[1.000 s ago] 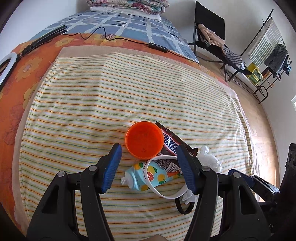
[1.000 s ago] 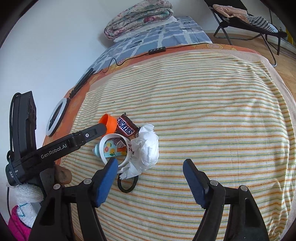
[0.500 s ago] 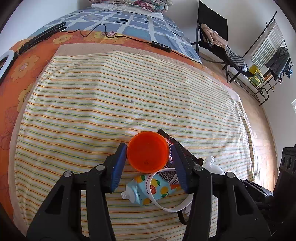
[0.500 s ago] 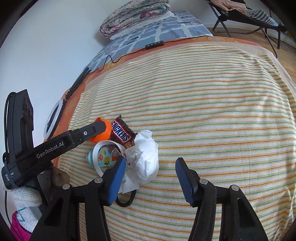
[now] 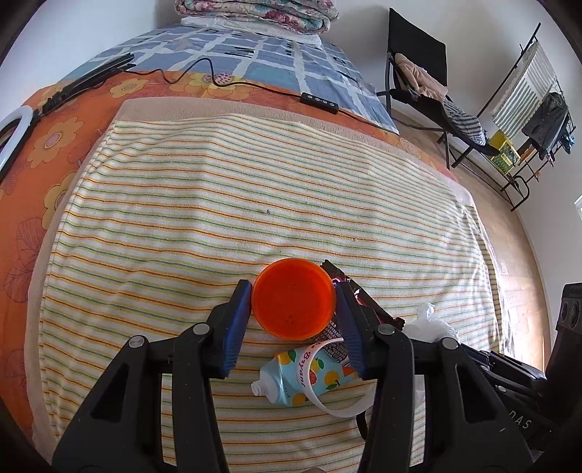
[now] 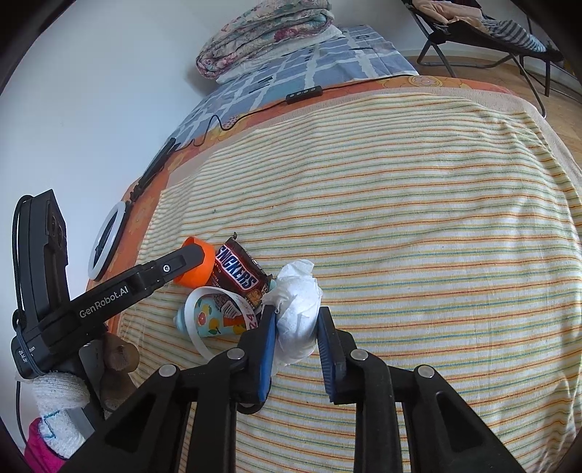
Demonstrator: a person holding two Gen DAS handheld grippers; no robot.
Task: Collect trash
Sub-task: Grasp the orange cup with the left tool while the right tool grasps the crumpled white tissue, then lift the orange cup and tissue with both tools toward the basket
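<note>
An orange cup (image 5: 294, 298) lies on its side on the striped towel (image 5: 218, 218), and my left gripper (image 5: 293, 291) is shut on it, a blue pad against each side. My right gripper (image 6: 296, 316) is closing on a crumpled white tissue (image 6: 296, 298), which is squeezed between both pads. Between the two lie a Snickers wrapper (image 6: 236, 273), a fruit-printed tube (image 5: 305, 374) and a white plastic band (image 5: 327, 404) looped over the tube. The cup (image 6: 202, 269) shows behind the left gripper's finger (image 6: 182, 258) in the right wrist view.
The towel covers an orange floral sheet (image 5: 54, 145) on a bed. A ring light (image 6: 105, 240) and a black cable with a remote (image 5: 320, 100) lie at the bed's far side, with a folded quilt (image 5: 254, 14) beyond. A folding chair (image 5: 418, 72) and a drying rack (image 5: 527, 109) stand on the floor at right.
Both grippers moved forward and closed. The left jaws came in around the orange cup. The right jaws narrowed onto the white tissue.
</note>
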